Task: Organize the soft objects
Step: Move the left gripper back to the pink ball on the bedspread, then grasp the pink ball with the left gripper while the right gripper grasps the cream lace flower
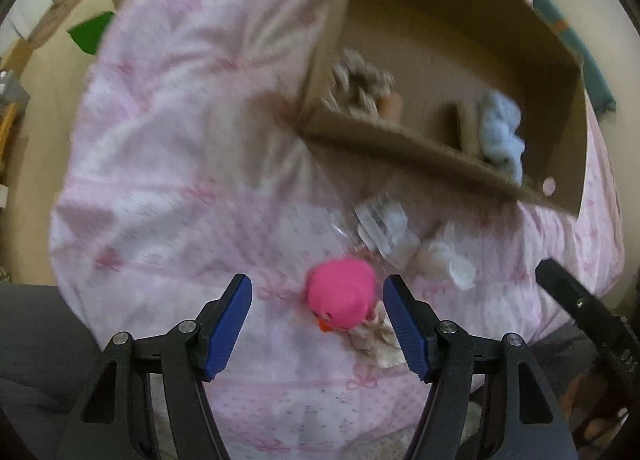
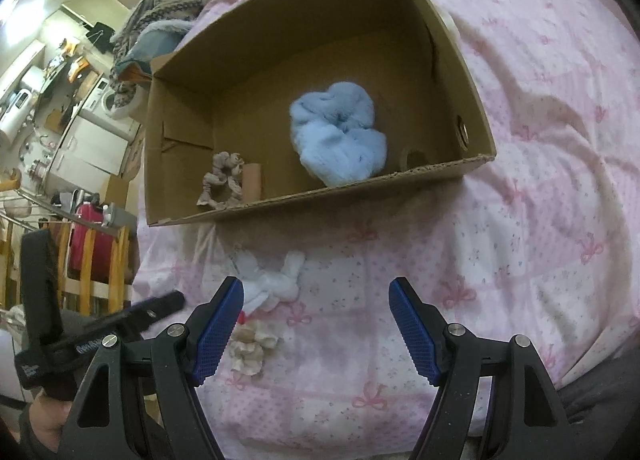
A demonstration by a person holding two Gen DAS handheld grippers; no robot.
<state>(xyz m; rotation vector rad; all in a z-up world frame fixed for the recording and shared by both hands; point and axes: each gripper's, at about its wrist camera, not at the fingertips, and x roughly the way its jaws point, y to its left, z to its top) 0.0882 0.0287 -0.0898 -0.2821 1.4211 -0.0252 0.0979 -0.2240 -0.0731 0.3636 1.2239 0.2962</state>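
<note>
A pink duck toy [image 1: 341, 298] lies on the pink bedspread [image 1: 180, 180], on a cream scrunchie [image 1: 376, 342]. My left gripper [image 1: 318, 326] is open and empty, its jaws either side of the duck. A clear packet [image 1: 378, 222] and a white soft item [image 1: 452, 260] lie beyond it. The cardboard box [image 2: 476, 100] holds a light blue fluffy item [image 2: 340, 136], a beige scrunchie [image 2: 222, 180] and a small tube [image 2: 252, 180]. My right gripper [image 2: 316, 324] is open and empty above the bedspread, with the white item [image 2: 272, 280] and the cream scrunchie [image 2: 252, 348] at its left finger.
Knitted and fleece clothes [image 2: 172, 0] are piled behind the box. A teal item [image 1: 568, 44] lies past the box in the left wrist view. A wooden rack with a red bag [image 2: 86, 244] and household appliances [image 2: 104, 104] stand left of the bed.
</note>
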